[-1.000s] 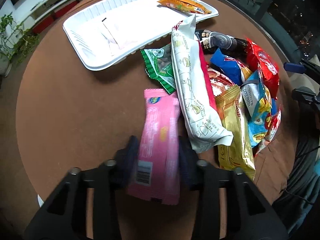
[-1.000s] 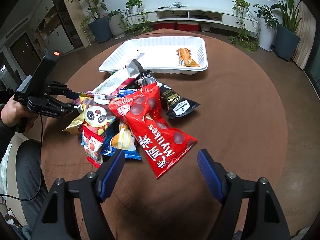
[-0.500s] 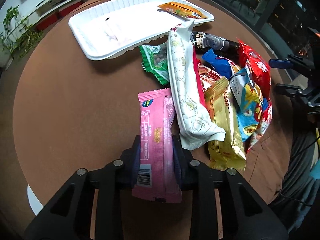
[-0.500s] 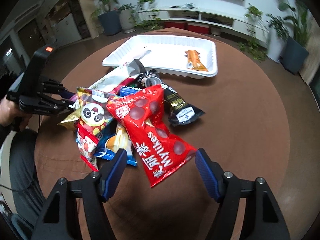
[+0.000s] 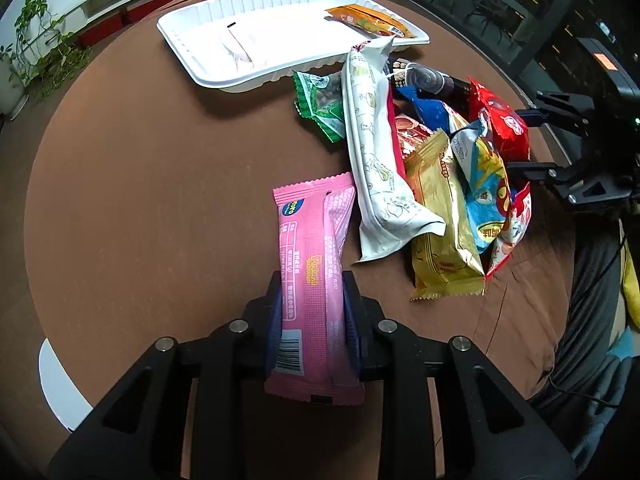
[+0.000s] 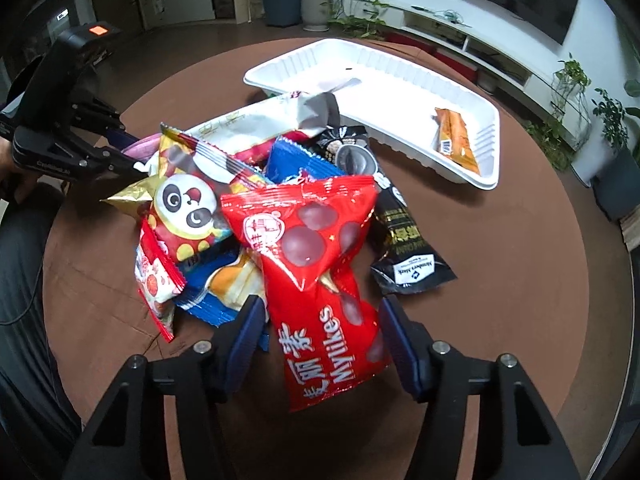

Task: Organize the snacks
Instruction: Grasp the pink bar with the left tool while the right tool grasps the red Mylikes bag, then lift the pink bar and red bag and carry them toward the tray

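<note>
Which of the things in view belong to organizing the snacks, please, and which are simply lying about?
Part of the job:
- pink packet, pinched in the left tool
- red Mylikes bag, between the closing right tool
- white tray holding an orange packet
- snack pile

Just lying about:
- potted plants
- white shelf

A pink packet (image 5: 312, 280) with a blue oval logo and a barcode lies on the brown worktop (image 5: 160, 200) beside a plain white tray (image 5: 208, 56) holding one orange packet (image 5: 368, 20). In the pile — a red bag (image 6: 316, 272) printed with dark brown balls (white lettering), a gold packet (image 5: 444, 232), a green one (image 5: 320, 108) and a panda-print packet (image 6: 188, 212).
</note>
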Motion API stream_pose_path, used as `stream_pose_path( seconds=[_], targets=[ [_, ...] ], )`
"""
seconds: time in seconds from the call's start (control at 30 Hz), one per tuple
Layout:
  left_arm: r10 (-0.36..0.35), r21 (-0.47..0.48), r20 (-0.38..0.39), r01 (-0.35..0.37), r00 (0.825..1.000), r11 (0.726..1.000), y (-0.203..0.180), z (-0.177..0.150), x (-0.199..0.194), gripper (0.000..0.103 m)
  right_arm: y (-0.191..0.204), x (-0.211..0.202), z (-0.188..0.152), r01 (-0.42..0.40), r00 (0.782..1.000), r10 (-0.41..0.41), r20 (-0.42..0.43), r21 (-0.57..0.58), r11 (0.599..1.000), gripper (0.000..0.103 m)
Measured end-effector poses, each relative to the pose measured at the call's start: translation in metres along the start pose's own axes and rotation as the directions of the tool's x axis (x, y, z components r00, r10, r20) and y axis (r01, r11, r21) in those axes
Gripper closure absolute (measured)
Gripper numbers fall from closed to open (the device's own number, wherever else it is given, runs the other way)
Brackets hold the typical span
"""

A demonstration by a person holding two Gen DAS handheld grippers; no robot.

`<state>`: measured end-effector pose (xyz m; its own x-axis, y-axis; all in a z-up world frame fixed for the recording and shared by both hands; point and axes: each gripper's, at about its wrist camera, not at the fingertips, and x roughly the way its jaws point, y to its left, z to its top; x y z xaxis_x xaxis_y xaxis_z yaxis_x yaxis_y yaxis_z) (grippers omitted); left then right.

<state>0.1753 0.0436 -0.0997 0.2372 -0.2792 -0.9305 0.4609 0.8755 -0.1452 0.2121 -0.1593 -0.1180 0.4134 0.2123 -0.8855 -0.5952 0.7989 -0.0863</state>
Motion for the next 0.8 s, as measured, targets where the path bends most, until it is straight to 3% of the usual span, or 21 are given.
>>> stream_pose_path(
  seconds=[0.37,0.57,0.8],
  targets=[
    [0.005,-0.002,-0.002,-0.005,1.0,1.0,-0.003,0.005,0.003,0.079,-0.008,0.0,-0.003,-0.046,0.999,0.047,-0.011,0.036,0.998,0.07],
    [0.001,-0.012,0.007,-0.001,1.0,1.0,-0.005,0.004,-0.001,0.08,-0.012,-0.006,-0.007,-0.084,0.996,0.083,0.01,0.116,0.99,0.074],
    [-0.014,-0.047,0.042,0.016,0.999,0.999,-0.001,-0.003,-0.012,0.08,-0.024,-0.019,-0.024,-0.169,0.985,0.155,0.075,0.253,0.953,0.075]
  ],
)
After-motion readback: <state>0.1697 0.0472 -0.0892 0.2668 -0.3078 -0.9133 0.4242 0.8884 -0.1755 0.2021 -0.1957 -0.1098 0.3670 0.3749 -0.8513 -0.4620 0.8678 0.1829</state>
